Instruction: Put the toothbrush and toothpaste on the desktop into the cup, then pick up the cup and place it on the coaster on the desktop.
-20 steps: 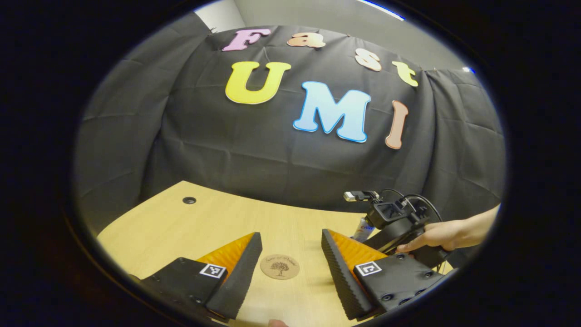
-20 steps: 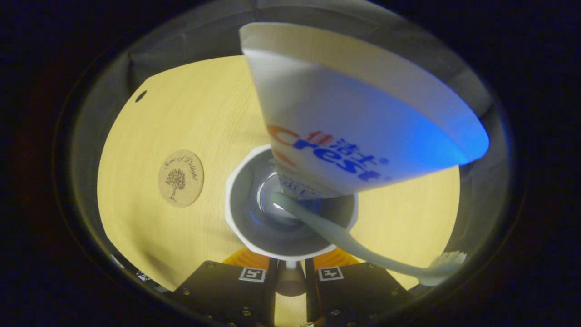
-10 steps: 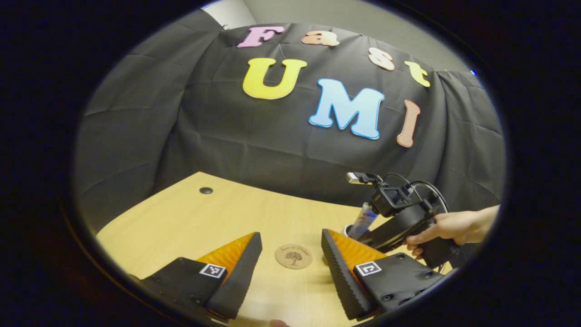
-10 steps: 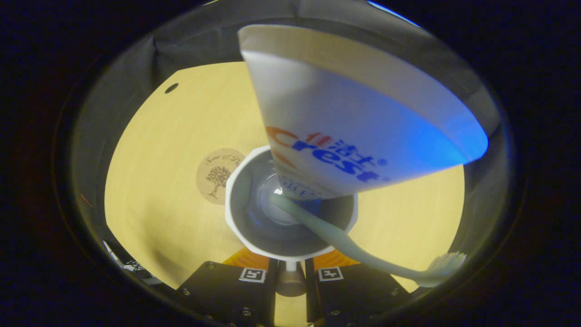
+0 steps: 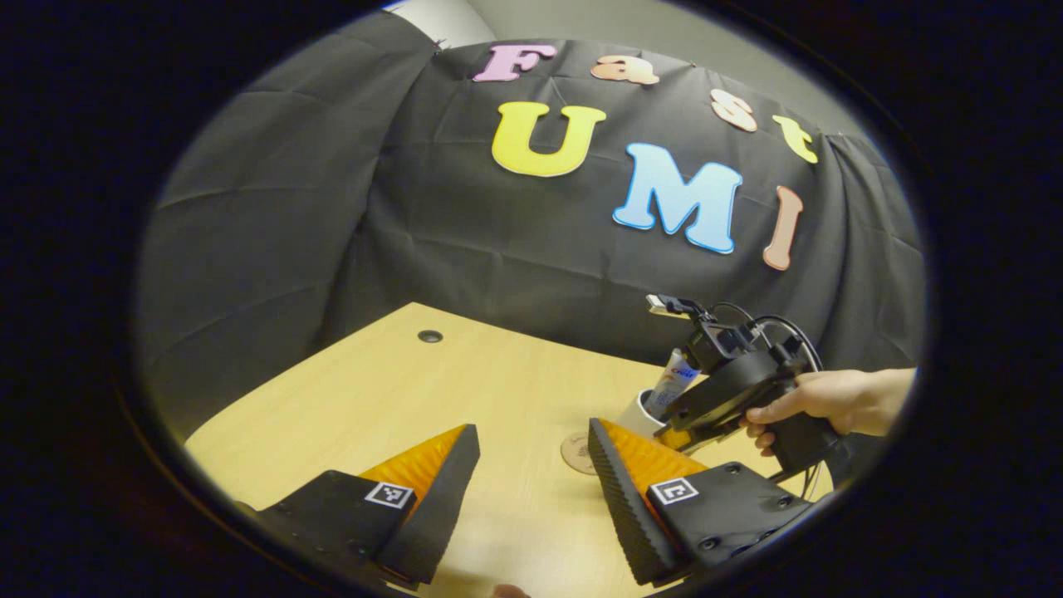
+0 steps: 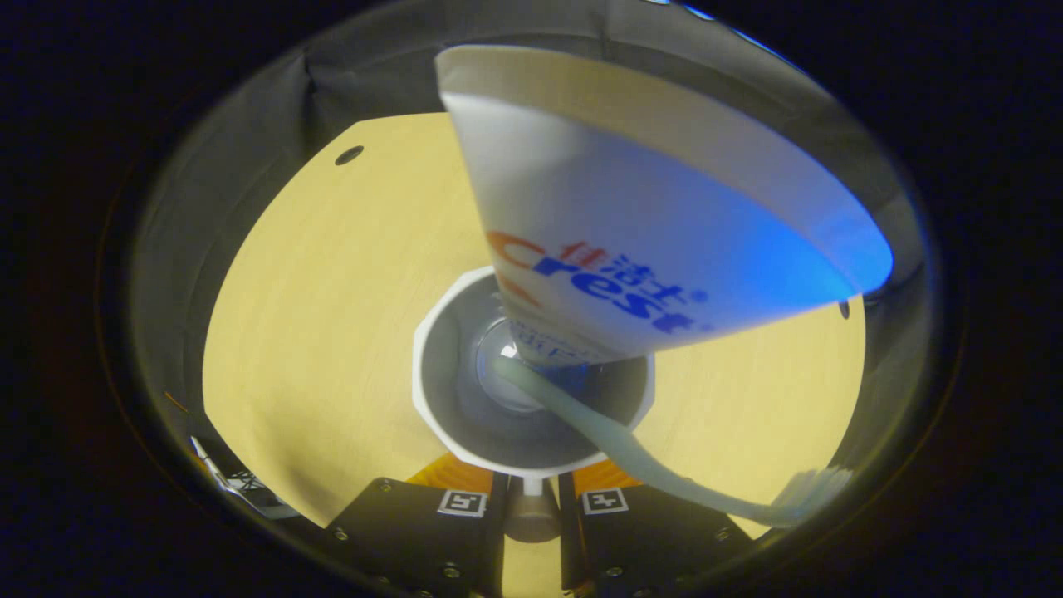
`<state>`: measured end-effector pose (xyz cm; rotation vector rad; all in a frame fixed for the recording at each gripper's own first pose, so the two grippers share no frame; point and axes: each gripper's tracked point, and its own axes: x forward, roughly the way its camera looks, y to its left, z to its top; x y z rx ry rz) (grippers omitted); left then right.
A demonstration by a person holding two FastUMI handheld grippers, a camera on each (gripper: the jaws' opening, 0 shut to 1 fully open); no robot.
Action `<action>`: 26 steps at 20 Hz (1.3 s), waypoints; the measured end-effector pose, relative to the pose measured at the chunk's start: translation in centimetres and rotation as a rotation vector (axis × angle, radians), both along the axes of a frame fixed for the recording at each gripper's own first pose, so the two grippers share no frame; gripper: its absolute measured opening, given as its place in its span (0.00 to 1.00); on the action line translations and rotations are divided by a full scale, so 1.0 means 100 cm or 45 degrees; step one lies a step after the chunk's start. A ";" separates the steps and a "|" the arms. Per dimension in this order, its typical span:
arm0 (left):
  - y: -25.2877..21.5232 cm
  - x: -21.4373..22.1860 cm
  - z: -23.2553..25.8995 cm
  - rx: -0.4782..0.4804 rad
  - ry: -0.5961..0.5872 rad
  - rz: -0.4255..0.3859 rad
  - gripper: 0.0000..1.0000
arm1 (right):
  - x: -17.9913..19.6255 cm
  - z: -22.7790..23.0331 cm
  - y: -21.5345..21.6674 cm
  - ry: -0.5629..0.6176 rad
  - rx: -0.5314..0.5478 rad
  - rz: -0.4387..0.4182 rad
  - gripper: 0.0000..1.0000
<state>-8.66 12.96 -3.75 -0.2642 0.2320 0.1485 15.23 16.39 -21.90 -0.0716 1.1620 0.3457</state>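
In the right gripper view I look straight down into the white cup. It holds the blue-and-white toothpaste tube and a pale toothbrush leaning out to the lower right. My right gripper is shut on the cup's near side. In the left gripper view the cup with the toothpaste hangs from the right gripper, just over the far edge of the round wooden coaster. I cannot tell whether cup and coaster touch. My left gripper stands open with nothing between its fingers.
A hand holds the right gripper at the right. The wooden desktop has a small round hole near its far left edge. The black cloth wall rises behind it. A second hole shows at the right.
The right gripper has carried the cup sideways until the coaster slid out of sight under it. In the left gripper view the scene has shifted right, and the coaster now sits partly behind my right finger.
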 end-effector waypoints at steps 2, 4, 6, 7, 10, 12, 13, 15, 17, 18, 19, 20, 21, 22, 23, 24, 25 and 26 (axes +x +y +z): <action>0.006 0.000 0.001 -0.010 -0.003 0.005 0.88 | 0.004 0.000 0.007 0.005 -0.006 0.004 0.27; 0.011 -0.001 0.001 -0.021 -0.005 0.010 0.88 | 0.007 0.000 0.015 0.018 -0.009 0.011 0.27; 0.017 -0.002 0.001 -0.024 -0.007 0.015 0.88 | 0.011 -0.005 0.026 0.027 -0.021 0.025 0.27; 0.021 -0.002 -0.001 -0.027 -0.003 0.019 0.88 | 0.012 -0.006 0.031 0.035 -0.027 0.029 0.27; 0.028 -0.003 -0.003 -0.039 0.003 0.025 0.88 | 0.013 -0.016 0.038 0.059 -0.055 0.055 0.27; 0.032 -0.002 -0.004 -0.041 0.001 0.028 0.88 | 0.014 -0.011 0.035 0.054 -0.076 0.058 0.27; 0.033 -0.001 -0.003 -0.043 -0.002 0.029 0.88 | 0.012 -0.011 0.035 0.059 -0.075 0.056 0.28; 0.034 -0.001 -0.003 -0.045 -0.002 0.030 0.88 | 0.011 -0.010 0.036 0.062 -0.062 0.054 0.29; 0.032 0.000 -0.003 -0.055 -0.004 0.025 0.88 | 0.010 -0.003 0.035 0.061 -0.046 0.047 0.29; 0.031 0.000 -0.003 -0.058 -0.004 0.024 0.88 | 0.010 0.000 0.034 0.057 -0.040 0.043 0.30; 0.030 0.002 -0.003 -0.060 -0.005 0.023 0.88 | 0.010 0.003 0.031 0.048 -0.038 0.041 0.30; 0.028 0.003 -0.002 -0.062 -0.008 0.021 0.88 | 0.009 0.007 0.030 0.040 -0.032 0.041 0.37; 0.026 0.004 -0.001 -0.064 -0.011 0.016 0.88 | 0.009 0.010 0.028 0.025 -0.019 0.041 0.34; 0.023 0.004 -0.002 -0.063 -0.011 0.009 0.88 | 0.010 0.015 0.027 0.001 -0.008 0.039 0.50; 0.020 0.006 -0.003 -0.061 -0.011 0.004 0.88 | 0.009 0.024 0.024 -0.019 -0.001 0.033 0.54; 0.017 0.007 -0.002 -0.060 -0.013 -0.005 0.88 | 0.008 0.030 0.022 -0.042 0.009 0.035 0.55; 0.013 0.009 -0.001 -0.057 -0.018 -0.011 0.88 | 0.008 0.037 0.017 -0.071 0.009 0.029 0.56; 0.009 0.012 0.000 -0.054 -0.023 -0.018 0.88 | 0.007 0.044 0.014 -0.101 0.016 0.031 0.57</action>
